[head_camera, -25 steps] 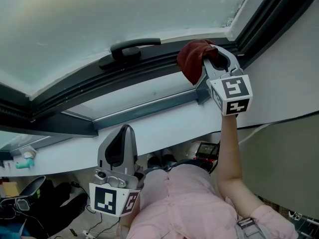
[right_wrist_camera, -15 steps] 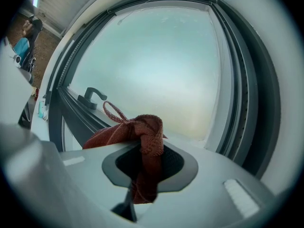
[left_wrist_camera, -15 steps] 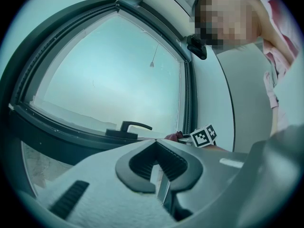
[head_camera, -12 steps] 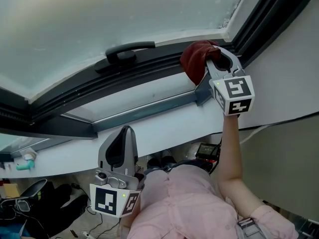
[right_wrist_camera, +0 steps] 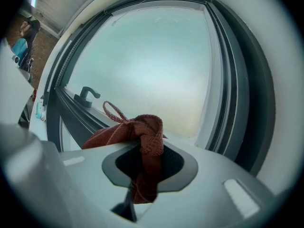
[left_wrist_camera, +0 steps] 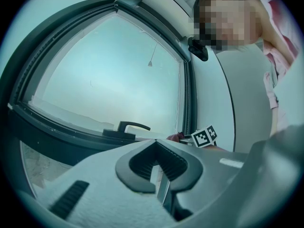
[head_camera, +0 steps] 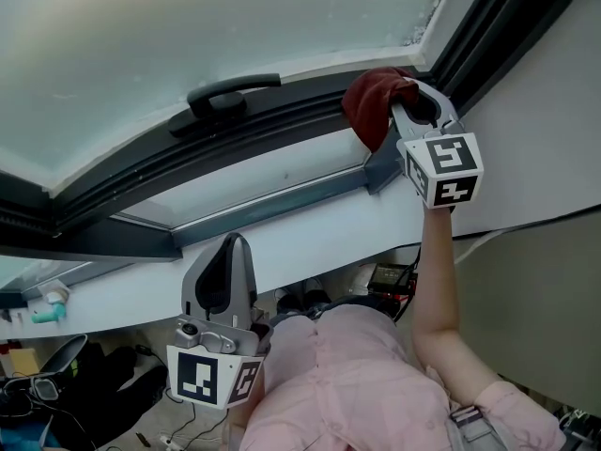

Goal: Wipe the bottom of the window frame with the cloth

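Observation:
A dark red cloth (head_camera: 372,103) is bunched against the bottom of the window frame (head_camera: 272,120), close to its right corner. My right gripper (head_camera: 409,95) is shut on the cloth (right_wrist_camera: 142,141), which hangs through its jaws and spills out ahead of them. My left gripper (head_camera: 227,256) is held low in front of the person's body, below the white sill, shut with nothing in it. From the left gripper view the cloth (left_wrist_camera: 175,137) and the right gripper's marker cube (left_wrist_camera: 204,136) show far off by the frame's corner.
A black window handle (head_camera: 223,97) sits on the frame left of the cloth. A white sill (head_camera: 310,238) runs below the frame. The frame's right upright (head_camera: 488,26) stands just beside the right gripper. Cables and small items lie on the floor (head_camera: 56,383) below.
The right gripper and cloth have slid a little to the right along the frame's bottom, toward the corner. The left gripper has stayed where it was.

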A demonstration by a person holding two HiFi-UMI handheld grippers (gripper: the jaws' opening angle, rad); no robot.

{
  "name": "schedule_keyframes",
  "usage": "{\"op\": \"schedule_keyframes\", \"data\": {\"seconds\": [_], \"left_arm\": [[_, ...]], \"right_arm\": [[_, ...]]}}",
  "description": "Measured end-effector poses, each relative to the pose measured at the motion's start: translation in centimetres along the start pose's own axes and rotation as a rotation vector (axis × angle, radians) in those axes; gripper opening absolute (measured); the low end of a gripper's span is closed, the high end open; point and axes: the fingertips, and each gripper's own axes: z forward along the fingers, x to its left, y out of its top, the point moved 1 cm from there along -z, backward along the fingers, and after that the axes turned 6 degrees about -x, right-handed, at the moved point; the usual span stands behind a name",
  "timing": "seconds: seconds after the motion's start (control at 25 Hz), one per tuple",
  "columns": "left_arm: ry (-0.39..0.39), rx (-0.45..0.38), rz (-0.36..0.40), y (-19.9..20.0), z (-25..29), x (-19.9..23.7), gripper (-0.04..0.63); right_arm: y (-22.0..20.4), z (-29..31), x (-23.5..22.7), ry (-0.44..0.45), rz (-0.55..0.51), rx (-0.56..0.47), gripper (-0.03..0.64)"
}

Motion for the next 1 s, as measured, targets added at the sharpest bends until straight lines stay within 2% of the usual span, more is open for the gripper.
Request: {"op": "schedule_keyframes", "data": {"seconds": [1.0], "left_arm": [[0.016, -0.029, 0.015, -0.4, -0.8, -2.2, -0.002]], "right_arm": [[-0.9, -0.5, -2.7, -0.012, -0.011, 0.001, 0.071]]}}
